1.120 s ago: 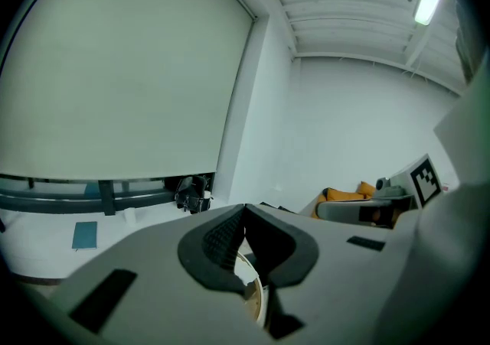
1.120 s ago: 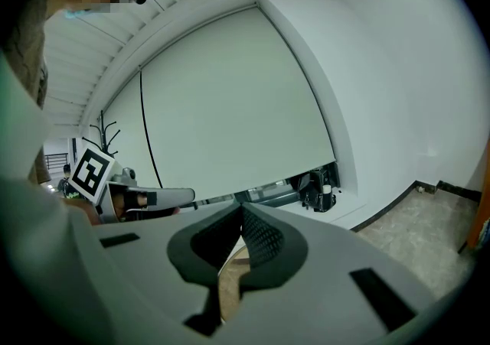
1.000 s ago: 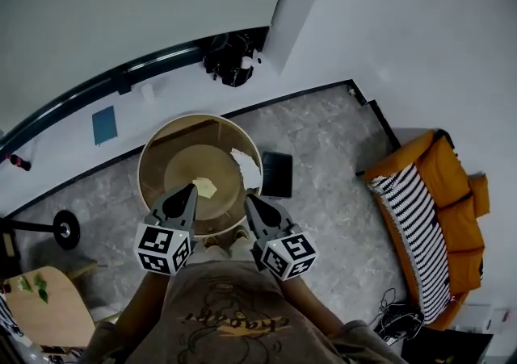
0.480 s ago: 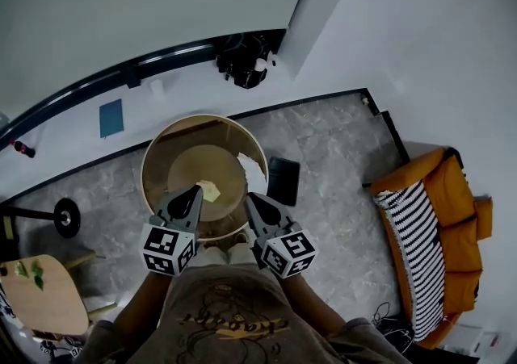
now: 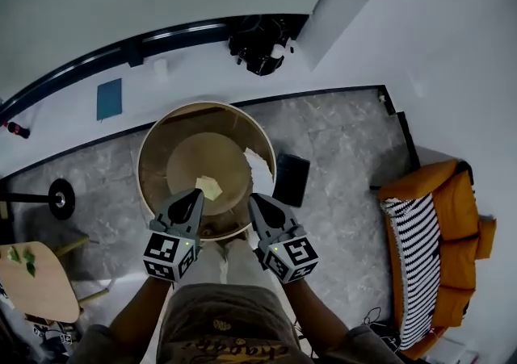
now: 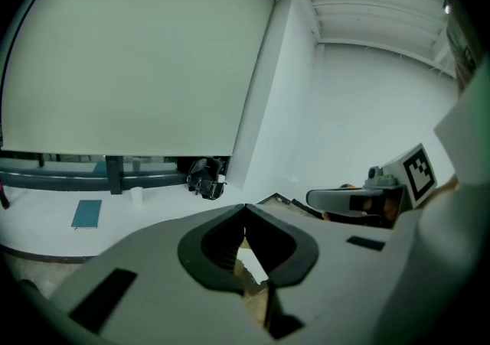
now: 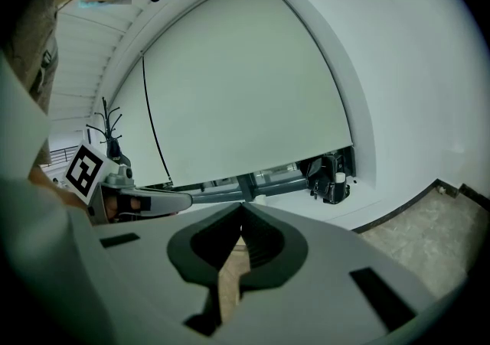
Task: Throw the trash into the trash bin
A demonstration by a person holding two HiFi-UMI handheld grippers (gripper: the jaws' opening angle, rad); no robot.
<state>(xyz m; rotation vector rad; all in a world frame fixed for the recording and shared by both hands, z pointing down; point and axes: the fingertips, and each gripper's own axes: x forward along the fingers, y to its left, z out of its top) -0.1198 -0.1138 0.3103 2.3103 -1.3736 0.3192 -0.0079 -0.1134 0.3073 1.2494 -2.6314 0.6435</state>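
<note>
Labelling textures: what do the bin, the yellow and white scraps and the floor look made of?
Bin: tan, matte, thin pale rim; wood veneer or cardboard, can't tell which.
Yellow scrap and white scrap: probably paper, thin with ragged edges.
Floor: grey mottled slabs with faint seams; stone or stone-look tile.

The left gripper (image 5: pixel 196 195) and right gripper (image 5: pixel 253 199) are grey and tapered, dark-lined inside, each bearing a black-and-white marker cube (image 5: pixel 170 256). At bottom centre shows a brownish short-sleeved T-shirt (image 5: pixel 226 328) with printed lettering.
</note>
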